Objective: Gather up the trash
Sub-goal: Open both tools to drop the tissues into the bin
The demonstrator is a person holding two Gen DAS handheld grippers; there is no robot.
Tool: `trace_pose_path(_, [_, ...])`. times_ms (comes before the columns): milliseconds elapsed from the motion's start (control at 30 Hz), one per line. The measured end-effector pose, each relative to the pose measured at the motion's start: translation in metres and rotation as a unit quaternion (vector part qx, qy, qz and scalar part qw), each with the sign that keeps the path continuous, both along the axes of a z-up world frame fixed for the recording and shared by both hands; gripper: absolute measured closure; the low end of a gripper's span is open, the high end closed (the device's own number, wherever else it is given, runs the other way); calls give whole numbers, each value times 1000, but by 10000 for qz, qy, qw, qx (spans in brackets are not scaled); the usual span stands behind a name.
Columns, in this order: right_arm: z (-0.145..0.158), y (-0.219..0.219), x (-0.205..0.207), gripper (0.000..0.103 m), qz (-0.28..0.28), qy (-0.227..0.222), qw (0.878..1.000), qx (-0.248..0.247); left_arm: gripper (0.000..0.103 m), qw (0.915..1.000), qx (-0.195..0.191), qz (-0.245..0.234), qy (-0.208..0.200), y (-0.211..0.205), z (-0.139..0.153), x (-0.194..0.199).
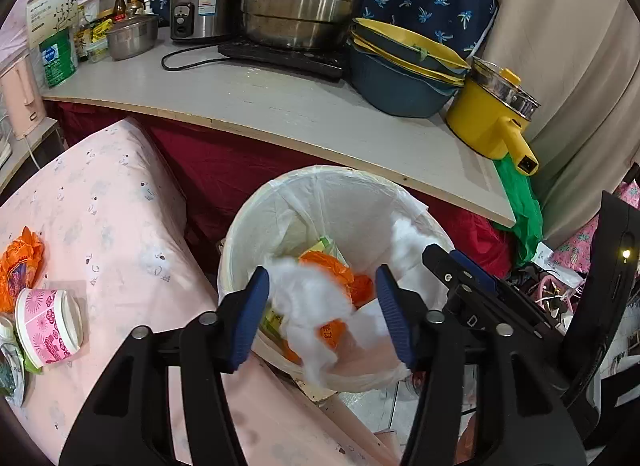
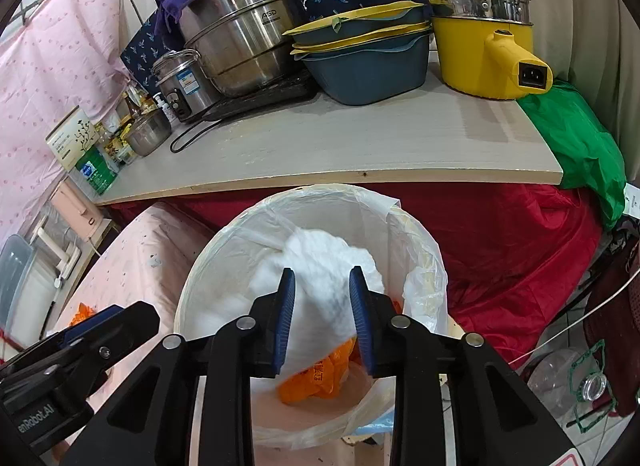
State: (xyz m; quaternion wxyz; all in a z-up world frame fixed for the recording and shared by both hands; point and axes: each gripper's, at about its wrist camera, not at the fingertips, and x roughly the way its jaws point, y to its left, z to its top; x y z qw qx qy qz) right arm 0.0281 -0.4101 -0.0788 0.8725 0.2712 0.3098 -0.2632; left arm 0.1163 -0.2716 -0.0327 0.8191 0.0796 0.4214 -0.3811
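Far left on the pink cloth-covered surface (image 1: 120, 225): an orange wrapper (image 1: 20, 262), a pink paper cup (image 1: 48, 326) on its side and more crumpled packaging beside it, none of it collected yet.

Centre: left gripper (image 1: 324, 314) poised over the lined trash bin (image 1: 240, 250), jaws apart, a blurred white tissue wad (image 1: 304, 306) loose between them and seemingly dropping; pads not pressing on it. Orange plastic bags (image 1: 336, 270) already lying inside the bin.

Right: right gripper (image 2: 324, 318) also above the bin, jaws only partly apart with a second white tissue (image 2: 324, 266) between the pads; cannot tell whether pinched or already slipping free.

Step in hand, judged: releasing trash into the bin. Next move likely calls for lifting both grippers clear of the liner, then swinging left for the cup and wrappers.

Edges: wooden countertop (image 2: 360, 153) overhanging just beyond the far rim of the bin, so little room forward; red cloth (image 2: 520, 246) and floor clutter to the right; open room mostly upward and over the pink surface to the left.
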Motion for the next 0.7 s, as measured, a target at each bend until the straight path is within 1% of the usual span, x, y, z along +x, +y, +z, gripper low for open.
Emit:
trace_pose_path(167, [1, 0, 2, 70, 16, -7, 10000, -9, 50, 10000, 12, 69, 41, 4, -1, 5])
trace_pose_path(400, [7, 13, 6, 67, 130, -27, 9999, -41, 49, 9997, 22, 245, -79, 21, 3, 6])
trace_pose_path(700, [28, 52, 16, 66, 491, -135, 9985, -189, 49, 9972, -88, 738, -114, 75, 12, 11])
